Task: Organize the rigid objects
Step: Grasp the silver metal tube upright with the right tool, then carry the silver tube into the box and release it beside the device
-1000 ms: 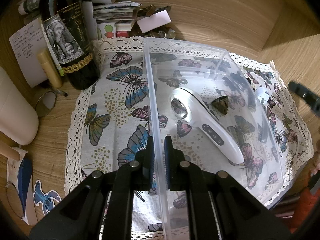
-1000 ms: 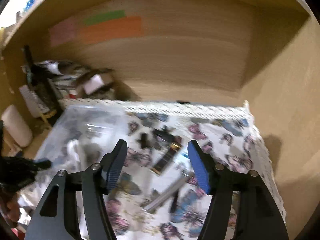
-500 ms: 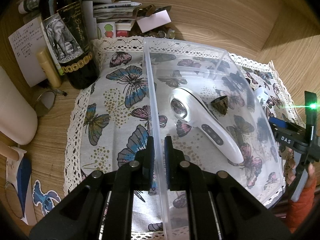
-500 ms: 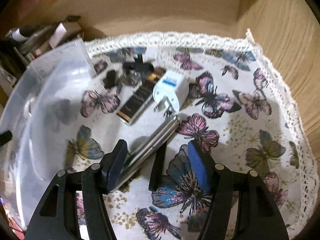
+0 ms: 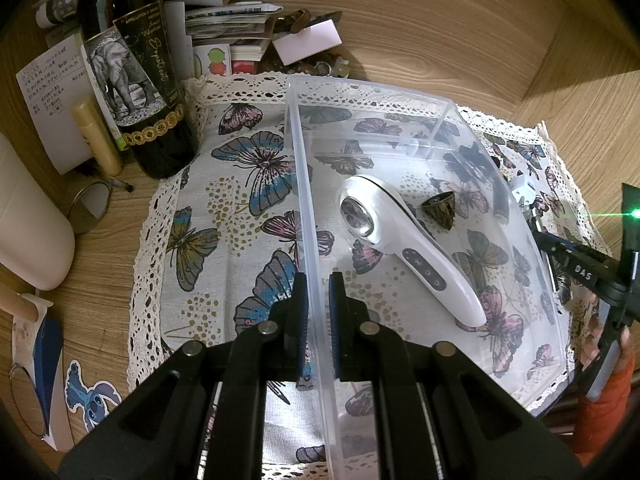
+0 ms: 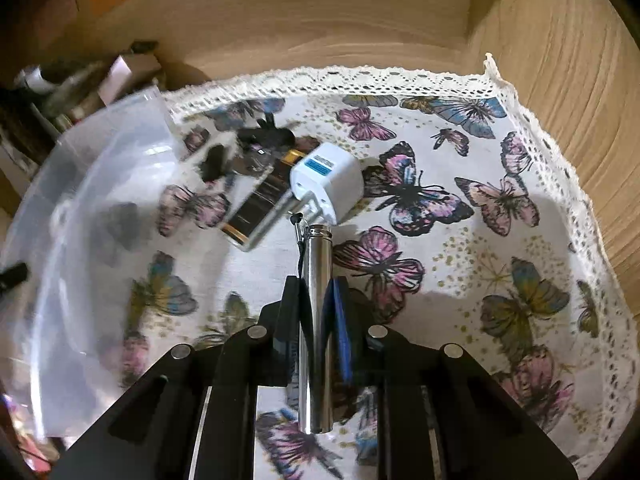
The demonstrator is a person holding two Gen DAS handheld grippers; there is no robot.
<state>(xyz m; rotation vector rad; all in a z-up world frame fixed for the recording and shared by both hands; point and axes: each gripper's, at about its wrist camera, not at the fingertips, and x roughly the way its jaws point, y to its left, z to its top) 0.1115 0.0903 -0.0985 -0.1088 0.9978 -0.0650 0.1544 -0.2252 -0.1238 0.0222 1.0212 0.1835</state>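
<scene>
A clear plastic box (image 5: 308,168) stands on the butterfly cloth, and my left gripper (image 5: 318,304) is shut on its near left wall. Inside the box lie a white handheld device (image 5: 404,240) and a small dark cone (image 5: 440,210). In the right wrist view my right gripper (image 6: 318,304) is shut on a silver metal cylinder (image 6: 316,320), just over the cloth to the right of the clear plastic box (image 6: 100,220). Beyond the cylinder lie a white plug adapter (image 6: 328,184), a black and gold flat case (image 6: 260,208) and small dark pieces (image 6: 264,136).
A dark wine bottle (image 5: 132,80), a gold tube (image 5: 96,136), papers and a white cylinder (image 5: 28,232) crowd the left and back of the wooden shelf. Wooden walls (image 6: 560,80) close the back and right. The right tool's body (image 5: 584,272) shows at the box's right side.
My right gripper came down to the cloth and closed on the silver cylinder, which now points straight ahead between the pads. The left gripper and the box have stayed still.
</scene>
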